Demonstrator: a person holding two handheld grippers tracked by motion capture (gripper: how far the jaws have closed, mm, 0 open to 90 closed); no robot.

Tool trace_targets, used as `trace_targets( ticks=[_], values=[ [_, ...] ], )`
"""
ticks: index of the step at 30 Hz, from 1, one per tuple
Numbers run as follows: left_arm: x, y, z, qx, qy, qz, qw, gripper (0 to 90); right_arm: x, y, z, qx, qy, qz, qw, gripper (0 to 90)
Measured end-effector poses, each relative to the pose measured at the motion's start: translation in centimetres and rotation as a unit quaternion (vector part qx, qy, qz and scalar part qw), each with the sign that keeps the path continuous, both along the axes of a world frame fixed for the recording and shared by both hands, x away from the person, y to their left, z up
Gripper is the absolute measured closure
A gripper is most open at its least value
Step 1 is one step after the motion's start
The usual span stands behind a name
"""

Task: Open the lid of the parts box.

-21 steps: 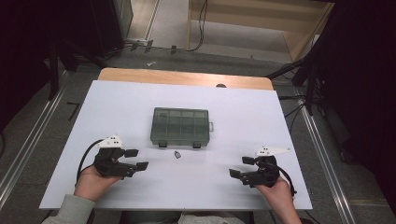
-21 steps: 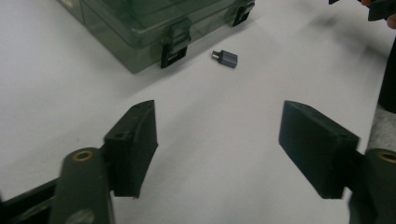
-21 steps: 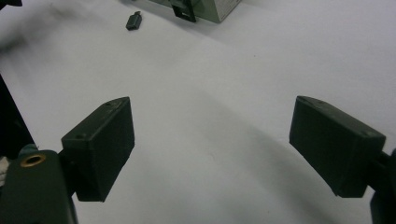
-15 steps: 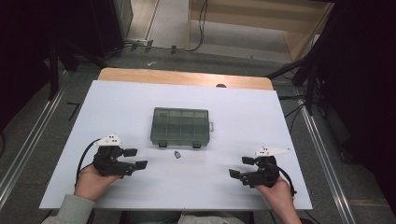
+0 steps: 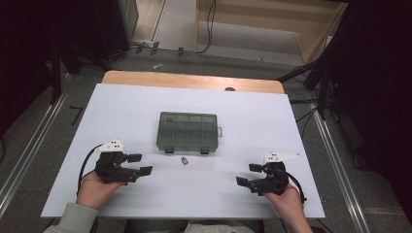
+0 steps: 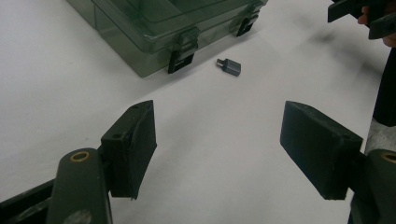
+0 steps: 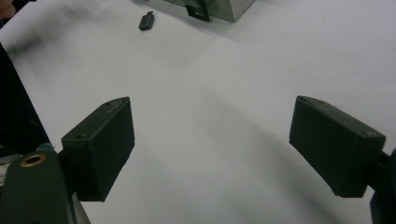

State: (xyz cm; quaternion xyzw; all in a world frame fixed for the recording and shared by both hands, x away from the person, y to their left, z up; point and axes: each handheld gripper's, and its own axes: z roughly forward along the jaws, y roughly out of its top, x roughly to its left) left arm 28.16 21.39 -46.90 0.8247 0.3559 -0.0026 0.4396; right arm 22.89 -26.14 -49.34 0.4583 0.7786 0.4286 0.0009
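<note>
**Work barely begun, box shut, adapter loose**

Table (image 5: 126, 107) bare but for two things. Compartment box (image 5: 187, 131) at centre, lid down, latches toward the person. Left gripper (image 5: 137, 164) and right gripper (image 5: 248, 174) both spread wide, empty, well apart from everything. Small adapter (image 5: 184, 160) just before the box, untouched; long axis slanted, plug end toward the box (image 6: 229, 67).

My left gripper (image 5: 137, 165) sat low at the near left, jaws wide apart and pointing right, with nothing between them. My right gripper (image 5: 250, 174) rested at the near right, jaws spread and pointing left, also empty. Both my hands gripped from behind.
</note>
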Motion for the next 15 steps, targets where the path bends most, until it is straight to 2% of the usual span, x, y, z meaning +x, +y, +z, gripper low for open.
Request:
trace_targets(
  ticks=[2,15],
  values=[
    [-0.01,-0.01,0.02,-0.002,0.001,-0.002,1.0,27.2,0.08,-0.18,-0.06,0.009,0.004,-0.004,0.9999,12.5],
    [0.01,0.04,-0.04,-0.002,0.005,-0.001,1.0,27.2,0.15,-0.26,-0.15,0.009,0.011,-0.007,0.9999,12.5]
  ],
)
